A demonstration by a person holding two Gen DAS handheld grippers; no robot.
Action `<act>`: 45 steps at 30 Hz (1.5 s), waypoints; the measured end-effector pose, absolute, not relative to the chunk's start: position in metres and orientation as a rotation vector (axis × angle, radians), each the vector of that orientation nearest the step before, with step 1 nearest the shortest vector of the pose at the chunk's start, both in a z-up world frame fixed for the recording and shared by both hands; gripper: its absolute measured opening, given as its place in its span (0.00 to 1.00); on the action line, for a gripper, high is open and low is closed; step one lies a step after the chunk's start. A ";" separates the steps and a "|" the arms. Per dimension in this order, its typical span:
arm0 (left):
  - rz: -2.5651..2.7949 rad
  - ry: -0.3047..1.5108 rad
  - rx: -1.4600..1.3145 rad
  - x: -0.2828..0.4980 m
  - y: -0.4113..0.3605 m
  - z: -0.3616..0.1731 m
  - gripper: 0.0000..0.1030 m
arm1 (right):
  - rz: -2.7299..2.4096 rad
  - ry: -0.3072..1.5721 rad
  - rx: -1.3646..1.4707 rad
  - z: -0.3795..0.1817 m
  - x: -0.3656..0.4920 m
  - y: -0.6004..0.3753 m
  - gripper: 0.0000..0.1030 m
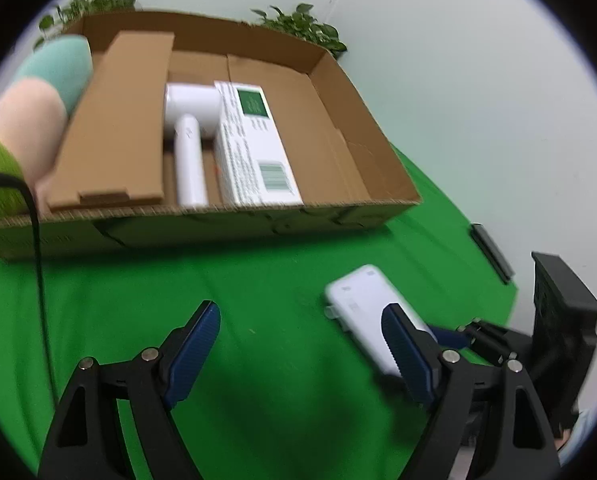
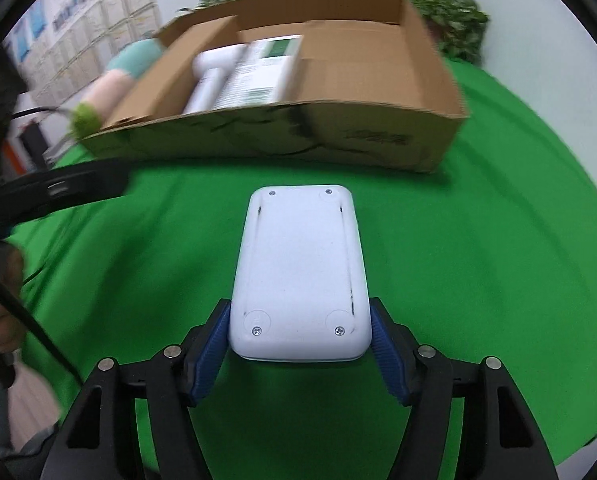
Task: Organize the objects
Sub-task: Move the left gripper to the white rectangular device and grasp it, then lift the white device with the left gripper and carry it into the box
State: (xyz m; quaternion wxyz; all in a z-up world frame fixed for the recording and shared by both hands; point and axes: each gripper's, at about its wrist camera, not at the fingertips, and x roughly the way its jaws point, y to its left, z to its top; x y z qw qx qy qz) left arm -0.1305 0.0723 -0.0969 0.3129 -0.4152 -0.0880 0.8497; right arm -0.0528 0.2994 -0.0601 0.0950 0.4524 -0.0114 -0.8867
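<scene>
My right gripper (image 2: 300, 336) is shut on a white flat plastic device (image 2: 300, 276), underside up with screws showing, held above the green cloth. The same device (image 1: 372, 316) shows in the left wrist view, partly behind my left gripper's right finger. My left gripper (image 1: 300, 332) is open and empty over the green cloth. An open cardboard box (image 1: 338, 92) stands ahead and holds a white hair dryer (image 1: 188, 136) and a white printed carton (image 1: 254, 144). The box (image 2: 378, 136) also shows ahead in the right wrist view.
A pastel striped plush (image 1: 38, 116) leans at the box's left side. Green plants (image 1: 298, 24) stand behind the box against the white wall. A black cable (image 1: 38, 260) hangs at the left. A green cloth (image 1: 258, 280) covers the table.
</scene>
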 end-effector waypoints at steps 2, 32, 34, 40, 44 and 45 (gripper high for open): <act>2.178 -0.292 -1.115 -0.131 0.073 -0.104 0.80 | -2.584 -0.044 1.286 -0.056 -0.041 0.288 0.93; 1.952 -0.438 -1.315 -0.132 0.111 -0.142 0.32 | -2.649 0.042 1.281 -0.064 -0.031 0.272 0.65; 1.955 -0.433 -1.319 -0.131 0.111 -0.142 0.32 | -2.649 0.025 1.281 -0.064 -0.029 0.273 0.65; 1.991 -0.389 -1.312 -0.123 0.100 -0.124 0.31 | -2.659 0.001 1.255 -0.059 -0.023 0.270 0.65; 2.033 -0.366 -1.236 -0.121 0.095 -0.098 0.31 | -2.690 -0.001 1.179 -0.042 -0.019 0.270 0.65; 2.047 -0.359 -1.208 -0.121 0.093 -0.088 0.31 | -2.699 0.007 1.156 -0.036 -0.019 0.269 0.65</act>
